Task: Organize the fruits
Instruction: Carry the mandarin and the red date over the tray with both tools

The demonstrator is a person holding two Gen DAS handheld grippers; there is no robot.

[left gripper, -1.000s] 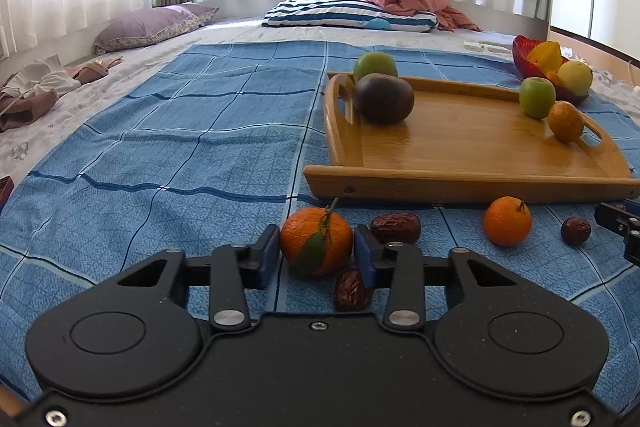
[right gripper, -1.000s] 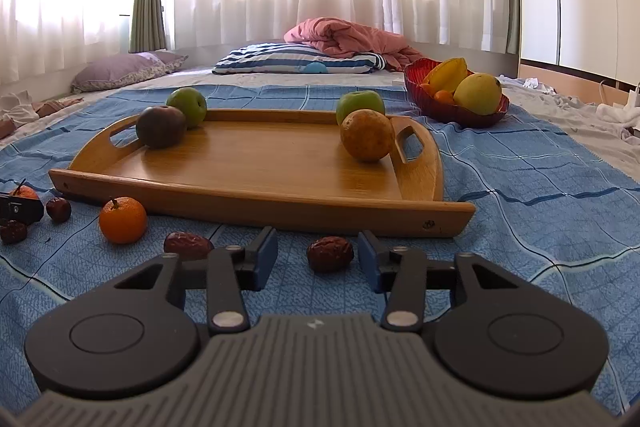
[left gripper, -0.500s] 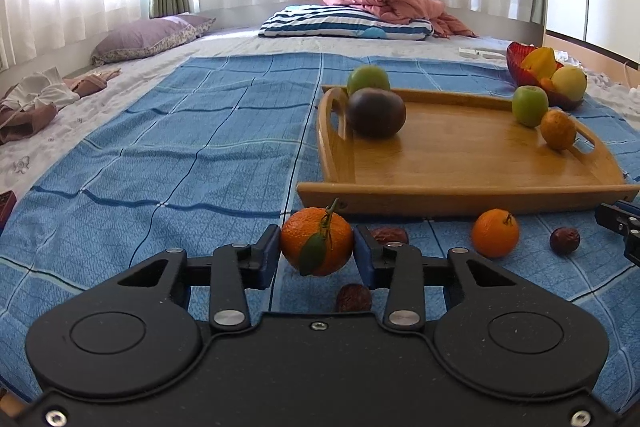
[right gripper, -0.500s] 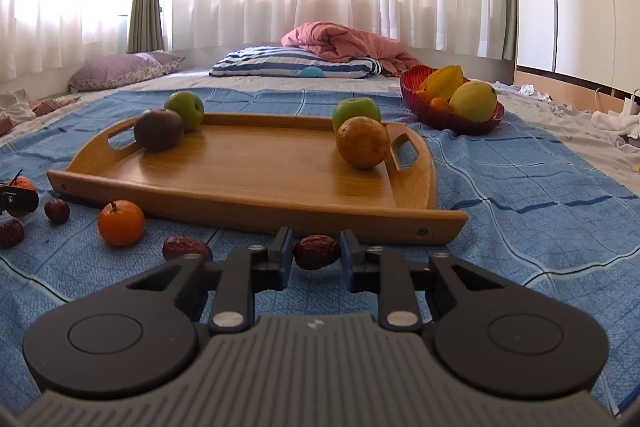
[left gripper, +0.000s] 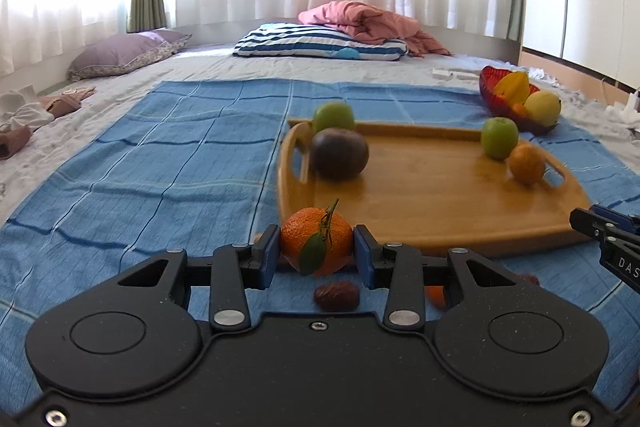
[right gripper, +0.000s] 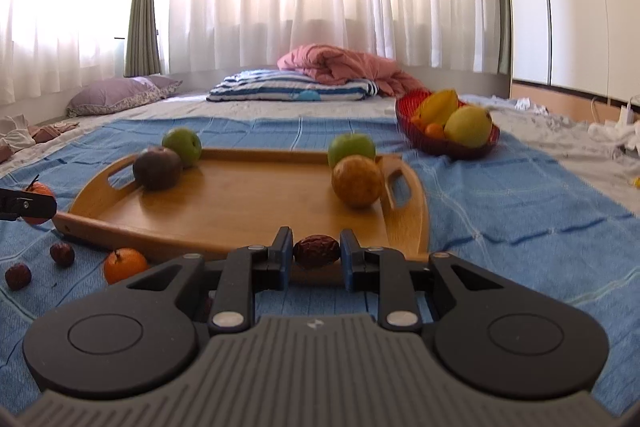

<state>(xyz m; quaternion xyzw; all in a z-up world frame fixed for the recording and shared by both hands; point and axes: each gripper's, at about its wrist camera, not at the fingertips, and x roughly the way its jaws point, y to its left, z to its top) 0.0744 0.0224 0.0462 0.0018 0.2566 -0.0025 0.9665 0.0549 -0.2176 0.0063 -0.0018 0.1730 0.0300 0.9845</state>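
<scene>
My left gripper [left gripper: 316, 251] is shut on a leafy tangerine [left gripper: 316, 241], held above the blue cloth before the wooden tray [left gripper: 440, 203]. My right gripper [right gripper: 316, 253] is shut on a red date [right gripper: 317, 251], raised at the tray's near edge [right gripper: 240, 211]. On the tray sit a dark plum [right gripper: 157, 169], two green apples [right gripper: 182, 146] [right gripper: 351, 149] and a yellow-orange fruit [right gripper: 357, 181]. On the cloth lie another tangerine [right gripper: 125, 263] and two dates [right gripper: 62, 253] [right gripper: 18, 275]. A date [left gripper: 336, 297] lies under the left gripper.
A red bowl [right gripper: 440, 143] with yellow fruits stands behind the tray at right. Pillows [right gripper: 292, 90] and a pink blanket [right gripper: 340, 65] lie at the far end of the bed. The blue cloth [left gripper: 160, 163] stretches left of the tray.
The right gripper closed on the date and lifted it. The left gripper rose with the tangerine and moved toward the tray.
</scene>
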